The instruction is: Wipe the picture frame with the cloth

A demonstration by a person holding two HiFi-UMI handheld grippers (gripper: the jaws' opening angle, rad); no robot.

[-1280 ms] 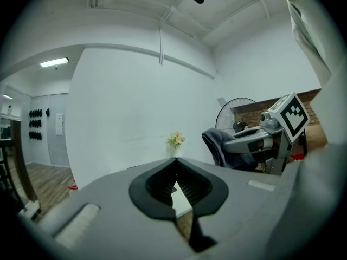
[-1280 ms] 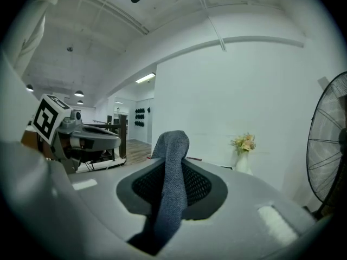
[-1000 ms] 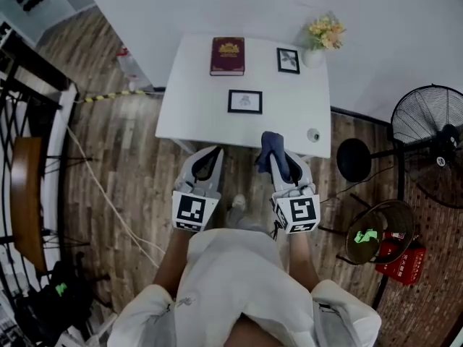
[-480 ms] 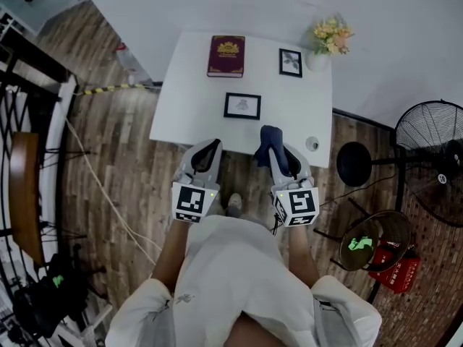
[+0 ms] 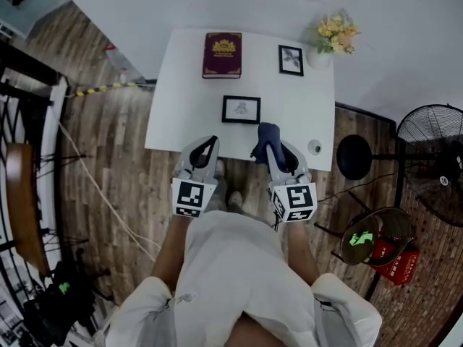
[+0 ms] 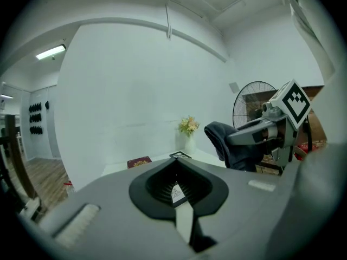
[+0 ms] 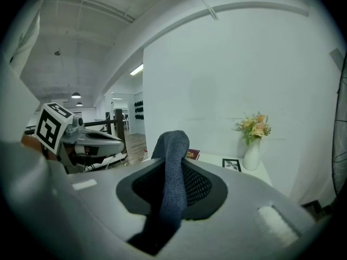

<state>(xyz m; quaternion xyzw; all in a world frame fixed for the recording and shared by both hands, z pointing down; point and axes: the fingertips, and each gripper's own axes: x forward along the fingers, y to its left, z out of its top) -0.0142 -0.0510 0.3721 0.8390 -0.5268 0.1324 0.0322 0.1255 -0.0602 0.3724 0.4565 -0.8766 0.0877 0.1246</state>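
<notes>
Right hand-held gripper (image 5: 273,149) clamped on dark cloth (image 5: 267,133); left hand-held gripper (image 5: 208,144) closed, empty.

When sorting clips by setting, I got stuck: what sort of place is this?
Likely a staged studio or office corner: a white table with a picture frame and flower vase, wood-plank floor, a standing fan.

Black pedestal fan (image 5: 428,147) is cut off at the head view's 3 o'clock edge. In the left gripper view its lower half sits behind the right gripper (image 6: 234,138). Drawings in the flat black picture frame (image 5: 241,110) and the upright black frame (image 5: 291,60) are too small to tell. Dark blue cloth (image 7: 172,169): its 6 o'clock end is lost in shadow between the right jaws. Dark red book (image 7: 191,154) is mostly behind the cloth, emblem unreadable.
</notes>
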